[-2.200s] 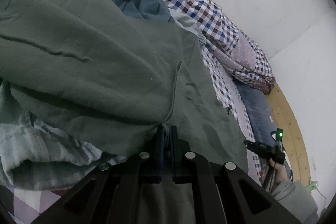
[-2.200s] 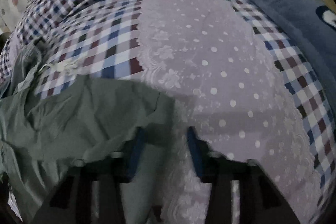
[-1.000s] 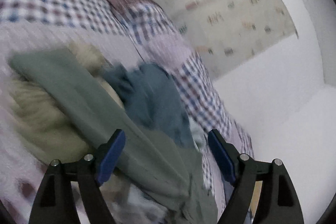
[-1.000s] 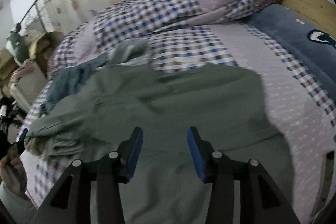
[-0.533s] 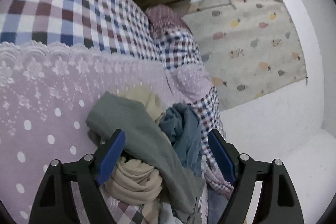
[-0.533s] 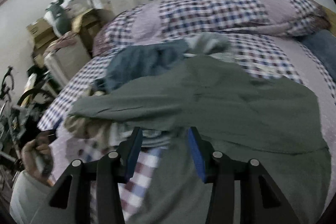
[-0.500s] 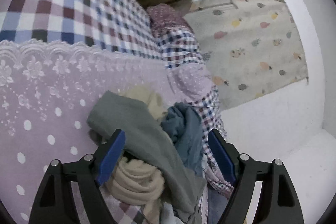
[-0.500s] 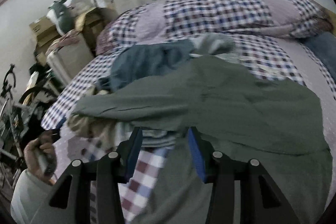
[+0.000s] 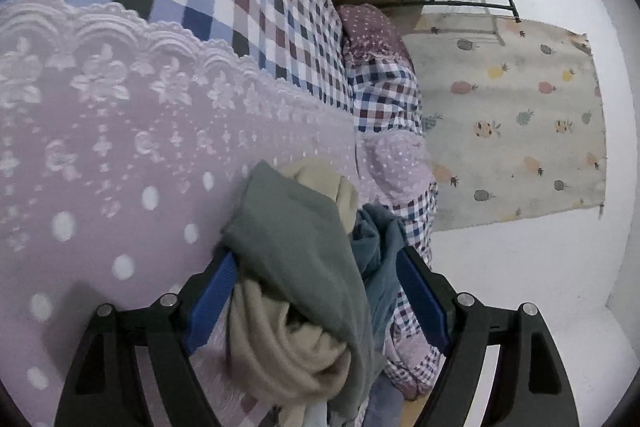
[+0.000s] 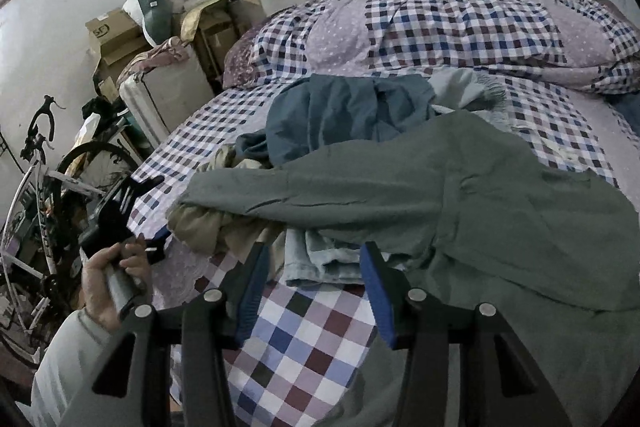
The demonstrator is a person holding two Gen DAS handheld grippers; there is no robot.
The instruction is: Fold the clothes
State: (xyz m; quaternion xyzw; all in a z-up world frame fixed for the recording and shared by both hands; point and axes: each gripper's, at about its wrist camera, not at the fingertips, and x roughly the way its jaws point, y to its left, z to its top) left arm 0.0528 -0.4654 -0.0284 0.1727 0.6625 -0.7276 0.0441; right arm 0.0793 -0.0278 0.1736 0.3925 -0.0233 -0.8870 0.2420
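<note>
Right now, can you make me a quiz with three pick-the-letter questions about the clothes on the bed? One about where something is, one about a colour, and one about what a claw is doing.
1. Where is the beige garment?
A. Under the sleeve of the grey-green top
B. On the pillow
C. On the floor

2. What colour is the crumpled garment behind the grey-green top?
A. Red
B. Blue
C. Yellow

3. What is the left claw doing?
A. Open, around the sleeve end
B. Shut on a sock
C. Pinching the bedsheet

Answers: 1 A, beige cloth pokes out beneath the sleeve. 2 B, it looks dusty blue. 3 A, its blue pads sit wide apart on either side of the cloth.
</note>
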